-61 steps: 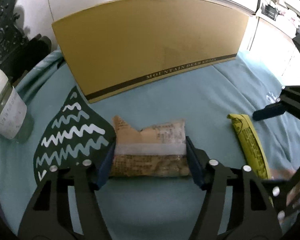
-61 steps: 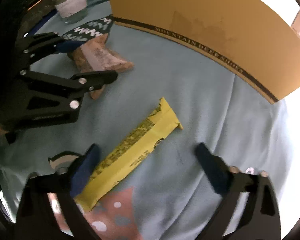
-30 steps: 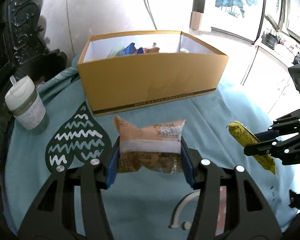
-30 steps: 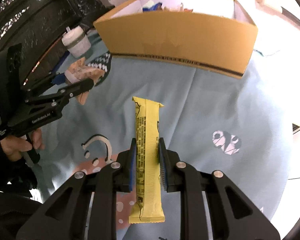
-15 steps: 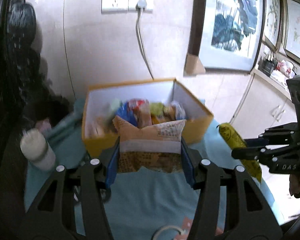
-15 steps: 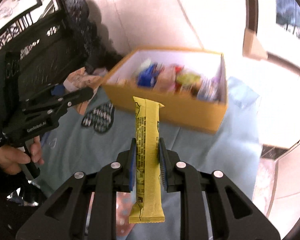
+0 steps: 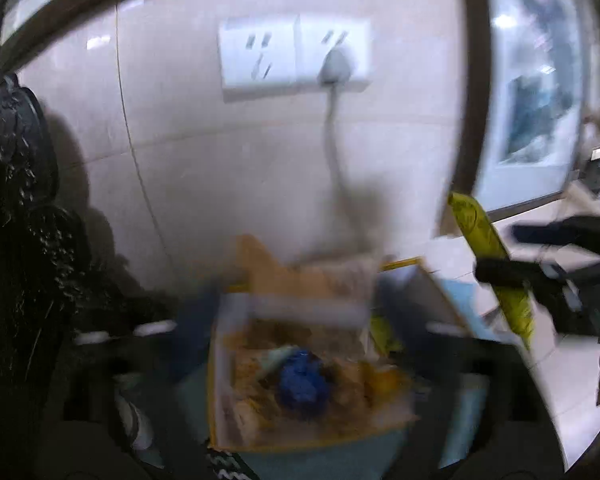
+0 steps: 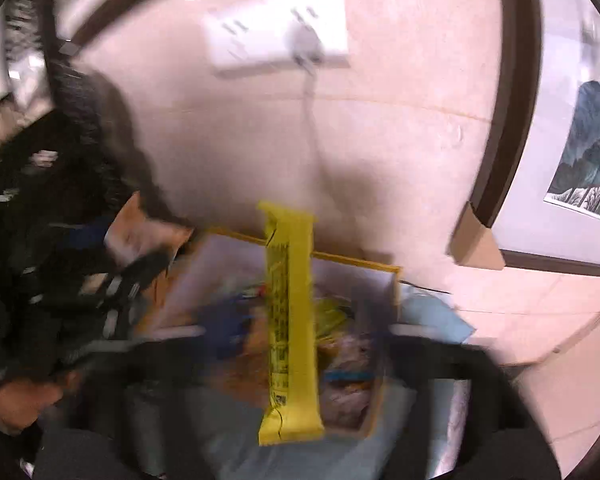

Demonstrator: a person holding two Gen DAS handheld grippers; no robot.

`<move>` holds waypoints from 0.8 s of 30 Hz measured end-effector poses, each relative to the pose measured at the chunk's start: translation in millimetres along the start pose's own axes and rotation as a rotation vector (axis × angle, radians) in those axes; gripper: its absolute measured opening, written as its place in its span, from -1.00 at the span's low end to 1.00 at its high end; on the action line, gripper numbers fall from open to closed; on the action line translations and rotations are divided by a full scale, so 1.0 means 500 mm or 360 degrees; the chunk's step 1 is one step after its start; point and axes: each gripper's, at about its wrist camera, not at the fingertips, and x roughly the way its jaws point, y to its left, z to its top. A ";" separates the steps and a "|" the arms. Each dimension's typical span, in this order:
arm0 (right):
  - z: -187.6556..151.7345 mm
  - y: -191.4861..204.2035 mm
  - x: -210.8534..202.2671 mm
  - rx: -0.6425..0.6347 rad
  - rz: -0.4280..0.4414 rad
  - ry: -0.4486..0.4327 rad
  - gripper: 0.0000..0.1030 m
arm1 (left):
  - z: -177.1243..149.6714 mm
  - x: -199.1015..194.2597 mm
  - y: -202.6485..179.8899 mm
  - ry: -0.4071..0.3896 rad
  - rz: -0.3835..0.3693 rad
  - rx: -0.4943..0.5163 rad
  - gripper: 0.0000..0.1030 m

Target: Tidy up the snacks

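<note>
- Two grippers hang above the open box (image 7: 220, 364), both views smeared by motion.
- Left gripper (image 7: 300, 328), low in the left wrist view: its jaws are opening wide, the blurred blue pads well out to either side. The tan pack (image 7: 308, 280) sits between them at frame centre, over the box, with gaps on both sides.
- Right gripper (image 8: 300, 332), at the bottom of the right wrist view: its jaws are opening too. The yellow bar (image 8: 292, 320) stands upright in the middle of the frame, clear of both pads, its lower end over the box's front edge.
- Box: cardboard, yellow-rimmed, on a blue cloth (image 8: 432, 312), filled with mixed wrapped snacks (image 7: 300, 380).
- Wall behind: a white socket (image 7: 292, 56) in the upper middle with a grey plug and cord; a framed picture (image 8: 592, 156) at right.
</note>
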 end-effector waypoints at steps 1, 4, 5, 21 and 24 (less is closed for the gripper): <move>0.004 -0.003 0.022 -0.0007 -0.0051 0.0036 0.81 | 0.001 0.031 0.004 0.0083 0.0023 -0.0012 0.96; -0.010 -0.005 0.032 -0.0006 -0.0084 0.0049 0.81 | -0.023 0.060 0.017 0.0255 0.0046 -0.0060 0.96; -0.024 -0.006 0.027 -0.0002 -0.0083 0.0039 0.81 | -0.038 0.053 0.022 0.0249 0.0025 -0.0075 0.96; -0.249 0.076 -0.234 0.0006 0.0026 -0.0025 0.81 | -0.152 -0.267 -0.007 0.0111 -0.0023 -0.0183 0.96; -0.303 0.086 -0.303 0.0046 0.0030 -0.0056 0.81 | -0.179 -0.335 -0.028 0.0098 0.0015 -0.0105 0.96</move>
